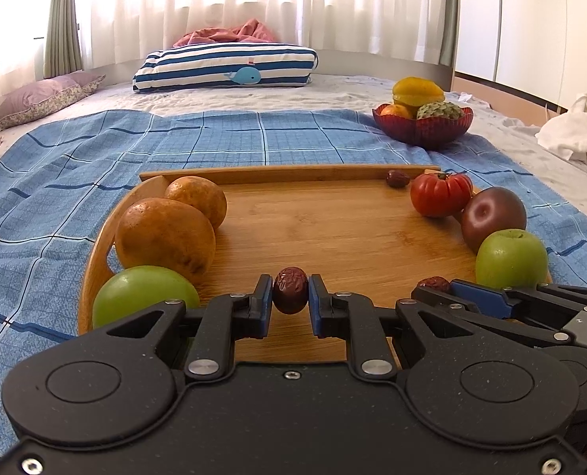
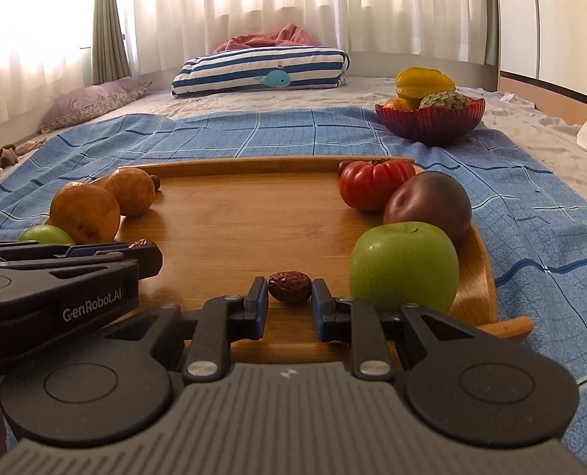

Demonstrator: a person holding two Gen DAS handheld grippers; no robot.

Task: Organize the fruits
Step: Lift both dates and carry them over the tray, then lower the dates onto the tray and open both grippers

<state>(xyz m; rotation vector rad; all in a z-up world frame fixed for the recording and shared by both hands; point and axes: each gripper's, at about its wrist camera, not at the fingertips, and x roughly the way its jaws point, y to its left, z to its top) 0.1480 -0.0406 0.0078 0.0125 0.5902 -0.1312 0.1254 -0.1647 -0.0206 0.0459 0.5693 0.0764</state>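
A wooden tray lies on a blue checked cloth. My left gripper is shut on a dried red date at the tray's near edge. My right gripper is shut on another red date close to a green apple. Each gripper shows at the side of the other's view. On the tray's left are two brown pears and a green fruit. On the right are a red tomato, a dark plum and the green apple. A third date lies at the far rim.
A red glass bowl with a yellow star fruit and other fruits stands far right on the cloth. A striped whale pillow and a purple pillow lie further back on the bed. White cloth lies at the right.
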